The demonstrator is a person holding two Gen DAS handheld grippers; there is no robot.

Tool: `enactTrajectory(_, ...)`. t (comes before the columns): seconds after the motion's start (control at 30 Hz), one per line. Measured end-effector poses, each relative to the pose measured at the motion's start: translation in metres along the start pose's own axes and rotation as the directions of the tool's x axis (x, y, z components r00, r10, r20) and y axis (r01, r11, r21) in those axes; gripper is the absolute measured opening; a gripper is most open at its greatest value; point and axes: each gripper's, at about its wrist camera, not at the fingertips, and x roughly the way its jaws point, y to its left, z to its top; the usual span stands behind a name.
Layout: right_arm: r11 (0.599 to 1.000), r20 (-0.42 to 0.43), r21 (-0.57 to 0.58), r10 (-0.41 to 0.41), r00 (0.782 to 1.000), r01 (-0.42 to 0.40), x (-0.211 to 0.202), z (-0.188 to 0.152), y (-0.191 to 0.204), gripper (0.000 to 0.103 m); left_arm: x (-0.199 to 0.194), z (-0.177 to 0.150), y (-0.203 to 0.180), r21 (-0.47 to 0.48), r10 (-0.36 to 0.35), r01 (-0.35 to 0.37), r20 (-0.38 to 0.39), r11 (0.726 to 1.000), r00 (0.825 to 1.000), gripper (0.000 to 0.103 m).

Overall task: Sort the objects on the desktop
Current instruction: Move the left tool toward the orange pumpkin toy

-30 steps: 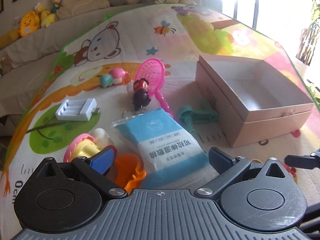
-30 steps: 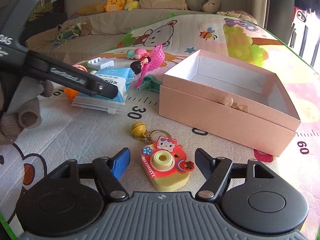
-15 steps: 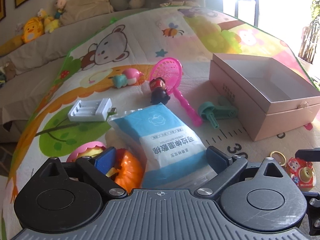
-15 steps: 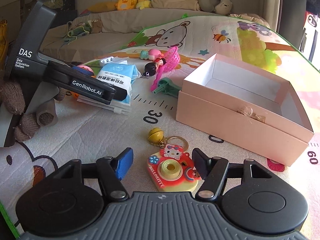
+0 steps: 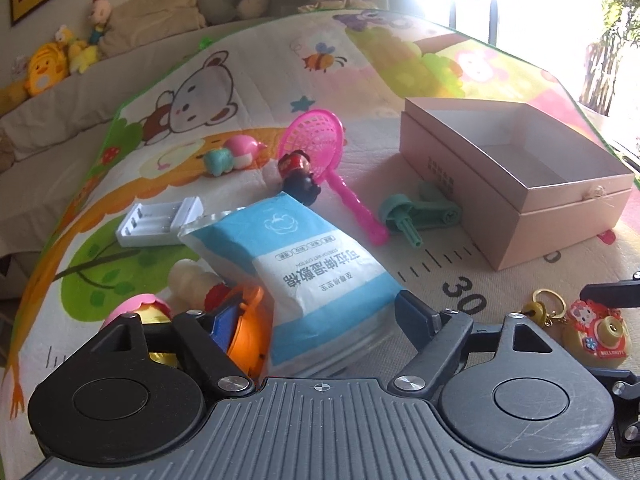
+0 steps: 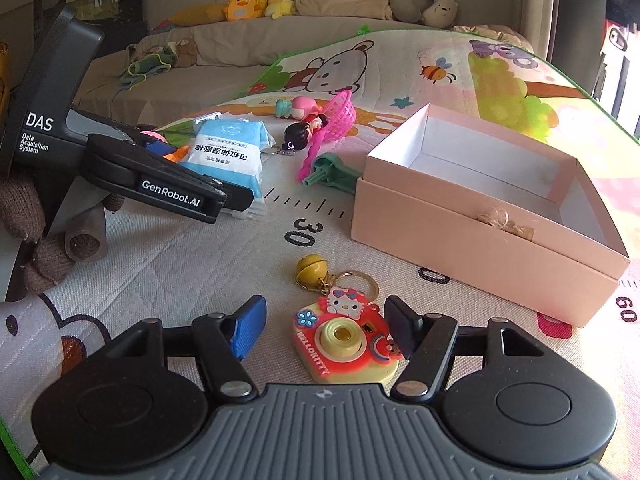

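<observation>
My left gripper is open, its fingers on either side of the near end of a blue and white cotton pad packet that lies on the play mat. My right gripper is open around a red and yellow Hello Kitty camera keychain lying on the mat; the fingers stand apart from it. The open pink box stands to the right, and also shows in the left wrist view. The packet and the left gripper show in the right wrist view.
Around the packet lie an orange toy, a pink egg toy, a white battery charger, a doll keychain, a pink toy racket, a green toy part and a pink-teal toy. A sofa with plush toys stands behind.
My left gripper has shifted left and back, so the box has slid right in its view. My right gripper has closed in on the camera keychain, which now sits between its fingers.
</observation>
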Motion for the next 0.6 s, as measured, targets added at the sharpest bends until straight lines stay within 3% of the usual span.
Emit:
enactTrajectory(0.07, 1.000, 0.007, 0.005, 0.000, 1.000, 0.000, 0.000, -0.001, -0.001, 0.067, -0.003, -0.001, 0.003, -0.005, -0.006, 0.007, 0.007, 1.000, 1.000, 0.066)
enactTrajectory(0.17, 1.000, 0.008, 0.020, -0.007, 1.000, 0.006, 0.002, -0.002, -0.003, 0.068, -0.009, -0.004, 0.006, -0.009, -0.010, 0.010, 0.017, 1.000, 1.000, 0.055)
enactTrajectory(0.23, 0.999, 0.004, 0.035, -0.005, 1.000, 0.005, 0.003, -0.002, -0.005, 0.069, -0.013, -0.007, 0.007, -0.009, -0.011, 0.011, 0.021, 1.000, 1.000, 0.054)
enactTrajectory(0.33, 0.999, -0.001, 0.051, -0.004, 1.000, 0.004, 0.003, -0.002, -0.008, 0.070, -0.017, -0.010, 0.010, 0.001, 0.006, -0.006, 0.031, 1.000, 1.000, 0.060)
enactTrajectory(0.43, 0.999, -0.004, 0.049, -0.010, 1.000, 0.011, 0.003, -0.002, -0.007, 0.070, -0.019, -0.012, 0.013, 0.019, 0.048, -0.049, 0.027, 0.999, 0.998, 0.078)
enactTrajectory(0.5, 0.999, -0.005, 0.049, -0.016, 1.000, 0.016, 0.003, -0.002, -0.006, 0.071, -0.020, -0.013, 0.012, 0.044, 0.057, -0.058, 0.022, 0.997, 0.998, 0.084)
enactTrajectory(0.6, 0.998, -0.010, 0.055, -0.021, 1.000, 0.021, 0.004, -0.001, -0.005, 0.072, -0.023, -0.015, 0.006, 0.048, -0.042, 0.041, 0.016, 0.998, 0.999, 0.094)
